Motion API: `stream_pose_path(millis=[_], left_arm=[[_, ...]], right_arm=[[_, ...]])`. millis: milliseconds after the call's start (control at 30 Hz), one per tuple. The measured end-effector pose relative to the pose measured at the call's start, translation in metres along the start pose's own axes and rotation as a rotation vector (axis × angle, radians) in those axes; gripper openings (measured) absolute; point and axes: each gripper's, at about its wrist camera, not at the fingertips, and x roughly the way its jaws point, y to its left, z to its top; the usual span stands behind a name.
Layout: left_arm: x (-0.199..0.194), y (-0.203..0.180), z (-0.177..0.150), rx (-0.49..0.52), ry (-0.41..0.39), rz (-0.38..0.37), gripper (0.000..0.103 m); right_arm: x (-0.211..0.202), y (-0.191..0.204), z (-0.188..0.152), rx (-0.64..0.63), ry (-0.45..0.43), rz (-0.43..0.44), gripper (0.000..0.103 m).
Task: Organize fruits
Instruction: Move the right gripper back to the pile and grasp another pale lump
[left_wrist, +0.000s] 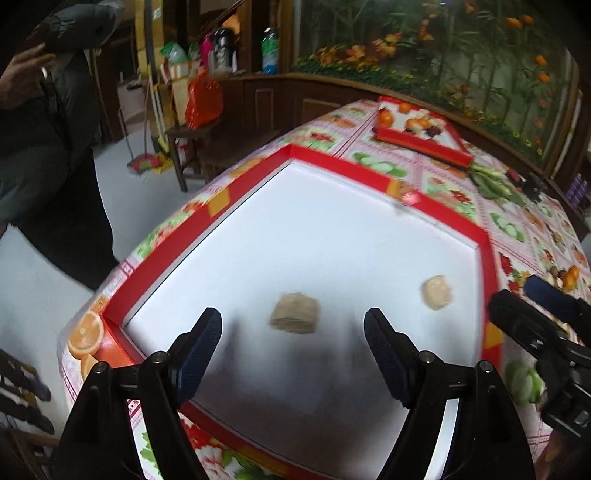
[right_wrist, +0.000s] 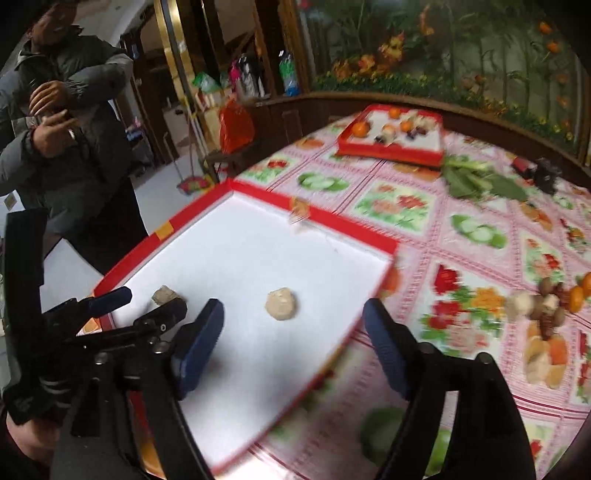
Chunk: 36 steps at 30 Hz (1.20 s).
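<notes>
Left gripper: jaws spread wide, nothing held, poised above the near tray, a red-rimmed tray with a white floor. A tan blocky piece lies on that floor between and just beyond the fingertips, not touching either; it looks broader than it is deep, its longer side running roughly across the view, though blur hides finer detail. A paler rounded piece lies to its right, near the tray's right rim, showing no clear long axis.

Right gripper: likewise wide apart and empty, straddling the tray's right rim, with the rounded piece just ahead between its fingers.

The tray floor beyond both pieces is open to the far rim.

Farther off on the patterned tablecloth: a loose fruit cluster to the right, leafy greens, and a far tray holding oranges and other pieces.
</notes>
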Motion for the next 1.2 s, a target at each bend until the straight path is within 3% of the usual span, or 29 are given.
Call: stream_pose_path(millis=[267, 500, 800, 867, 1100, 1200], left_arm=[[-0.031, -0.054, -0.007, 0.128, -0.085, -0.109, 0.082], [-0.038, -0.104, -0.018, 0.243, -0.089, -0.188, 0.082], [-0.038, -0.146, -0.020, 0.294, -0.086, -0.247, 0.082], [-0.037, -0.151, -0.018, 0.297, -0.089, -0.260, 0.082], [-0.029, -0.172, -0.011, 0.314, -0.086, -0.275, 0.082], [-0.024, -0.184, -0.008, 0.330, -0.079, -0.276, 0.082]], right_arm=[[-0.063, -0.081, -0.035, 0.143, -0.096, -0.128, 0.087], [-0.077, -0.160, -0.062, 0.301, -0.064, -0.268, 0.087], [-0.054, -0.177, -0.060, 0.267, -0.003, -0.315, 0.086], [-0.047, -0.179, -0.058, 0.259, 0.012, -0.327, 0.080], [-0.021, -0.184, -0.058, 0.233, 0.093, -0.378, 0.032], [-0.024, -0.186, -0.058, 0.227, 0.097, -0.377, 0.030]])
